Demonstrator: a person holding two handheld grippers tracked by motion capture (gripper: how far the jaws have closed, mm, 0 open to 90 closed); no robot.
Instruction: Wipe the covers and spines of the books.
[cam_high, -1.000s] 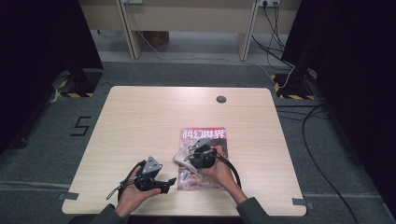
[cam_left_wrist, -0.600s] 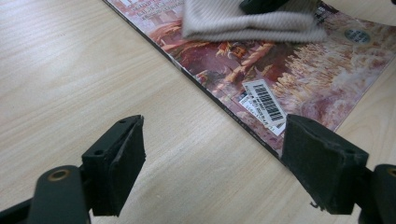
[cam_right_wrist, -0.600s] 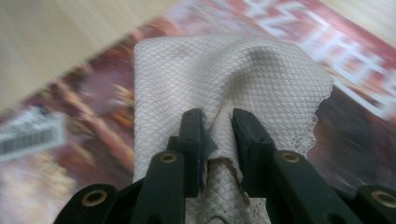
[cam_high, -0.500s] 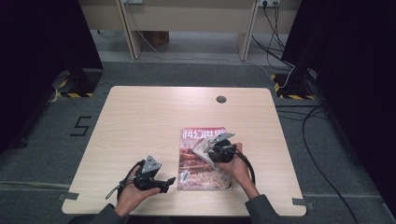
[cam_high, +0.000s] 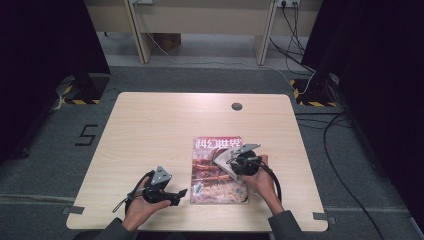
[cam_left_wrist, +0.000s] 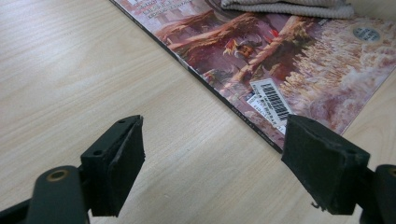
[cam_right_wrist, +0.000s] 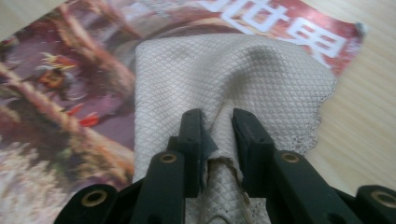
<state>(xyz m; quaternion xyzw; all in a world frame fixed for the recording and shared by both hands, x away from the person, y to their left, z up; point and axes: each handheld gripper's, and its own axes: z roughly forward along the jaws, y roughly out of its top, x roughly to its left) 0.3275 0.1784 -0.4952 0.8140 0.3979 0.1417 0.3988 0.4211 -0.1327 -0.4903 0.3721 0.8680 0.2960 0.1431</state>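
**Right gripper pinches a cloth on a magazine**

Seen from above, a pale wooden desk (cam_high: 150, 130) holds a magazine (cam_high: 212, 185) with a reddish cover, lying at about five o'clock from the desk's middle, near the front edge where the person sits.

A grey-white cloth (cam_high: 223, 160) with a fine diamond weave rests on the magazine's right half, toward two o'clock on the cover. The right gripper (cam_high: 235, 164) sits over it, held by the person's right hand (cam_high: 260, 179). In the right gripper view the two black jaws are clenched on a bunched fold of the cloth (cam_right_wrist: 243, 79), which spreads out beyond them across the cover and slightly over its edge onto the wood.

The left gripper (cam_high: 181, 193) lies low at about seven o'clock on the desk, just beside the magazine's left edge, in the left hand (cam_high: 137, 207). Its jaws stand released, wide apart with nothing between them, pointing at the magazine's corner with the barcode label (cam_left_wrist: 271, 99).
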